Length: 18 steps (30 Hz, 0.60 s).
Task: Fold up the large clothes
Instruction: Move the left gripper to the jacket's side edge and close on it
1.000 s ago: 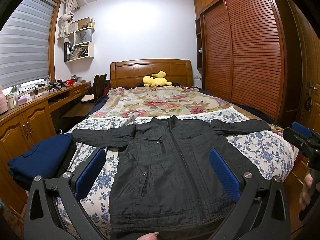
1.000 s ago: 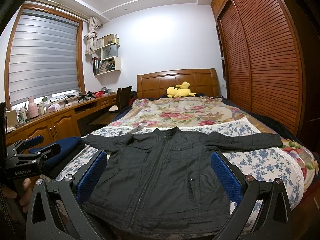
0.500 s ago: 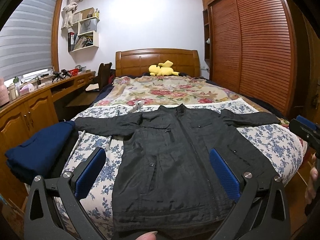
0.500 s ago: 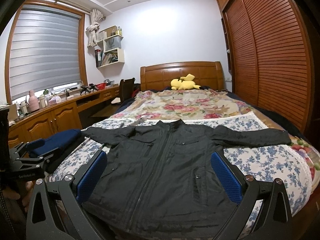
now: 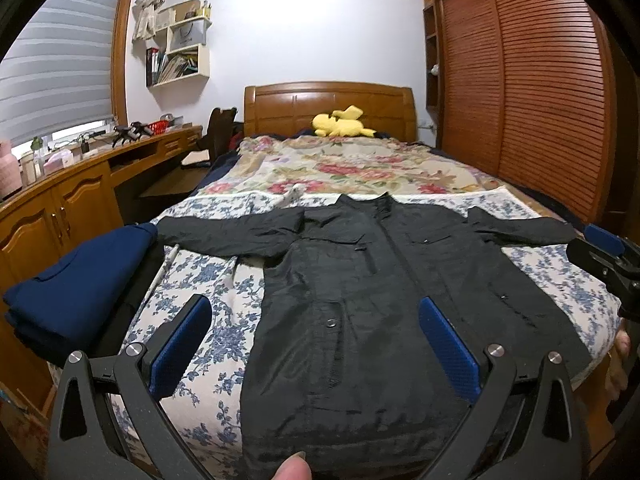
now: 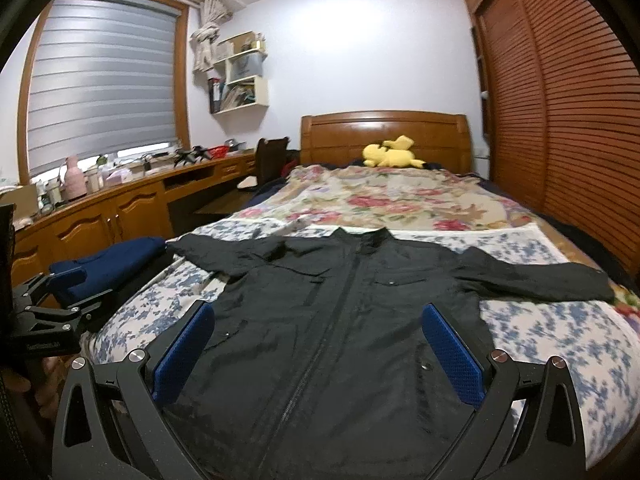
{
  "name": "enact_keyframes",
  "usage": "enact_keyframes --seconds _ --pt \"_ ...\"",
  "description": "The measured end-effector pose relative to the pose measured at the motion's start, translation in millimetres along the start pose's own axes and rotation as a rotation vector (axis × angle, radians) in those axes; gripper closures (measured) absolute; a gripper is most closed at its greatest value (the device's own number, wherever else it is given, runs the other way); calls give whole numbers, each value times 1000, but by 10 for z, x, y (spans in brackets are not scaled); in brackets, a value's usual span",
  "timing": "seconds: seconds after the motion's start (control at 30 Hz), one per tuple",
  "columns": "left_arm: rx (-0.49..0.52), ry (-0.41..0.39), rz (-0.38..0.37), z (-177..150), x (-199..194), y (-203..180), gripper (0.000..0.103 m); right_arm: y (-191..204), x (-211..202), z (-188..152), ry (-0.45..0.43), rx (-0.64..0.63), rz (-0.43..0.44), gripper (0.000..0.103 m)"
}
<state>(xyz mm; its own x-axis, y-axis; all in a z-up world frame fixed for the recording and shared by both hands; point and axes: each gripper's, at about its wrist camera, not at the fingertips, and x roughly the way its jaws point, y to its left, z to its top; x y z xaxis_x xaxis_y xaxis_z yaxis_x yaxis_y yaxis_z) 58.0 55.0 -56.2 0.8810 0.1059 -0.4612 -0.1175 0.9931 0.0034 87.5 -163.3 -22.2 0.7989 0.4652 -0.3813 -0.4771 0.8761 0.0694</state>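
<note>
Black jacket [image 5: 372,280] spread flat, front up, on the bed [image 5: 360,168], nothing folded yet.
Sleeves lie straight out; the left hand-held gripper [image 5: 316,344] and right hand-held gripper [image 6: 320,352] hover above the hem, both spread and empty. Next move, I judge: pinch a sleeve and bring it across the chest.

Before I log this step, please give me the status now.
Left gripper open, right gripper open, both empty. Black jacket flat on bed, sleeves spread, unfolded. Blue folded clothes beside left sleeve.
</note>
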Motion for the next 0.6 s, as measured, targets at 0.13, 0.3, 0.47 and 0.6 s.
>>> enact_keyframes --seconds 0.13,0.3,0.47,0.6 --pt "-13 37 10 -12 226 112 0 -44 245 65 17 -15 33 0" --pt "-35 72 17 -4 522 285 0 -43 589 173 31 -52 69 0" --pt "-49 112 4 9 881 473 0 -57 1041 219 57 -40 107 0" --pt "-60 144 -19 25 1186 636 0 -148 1549 200 132 5 129 0"
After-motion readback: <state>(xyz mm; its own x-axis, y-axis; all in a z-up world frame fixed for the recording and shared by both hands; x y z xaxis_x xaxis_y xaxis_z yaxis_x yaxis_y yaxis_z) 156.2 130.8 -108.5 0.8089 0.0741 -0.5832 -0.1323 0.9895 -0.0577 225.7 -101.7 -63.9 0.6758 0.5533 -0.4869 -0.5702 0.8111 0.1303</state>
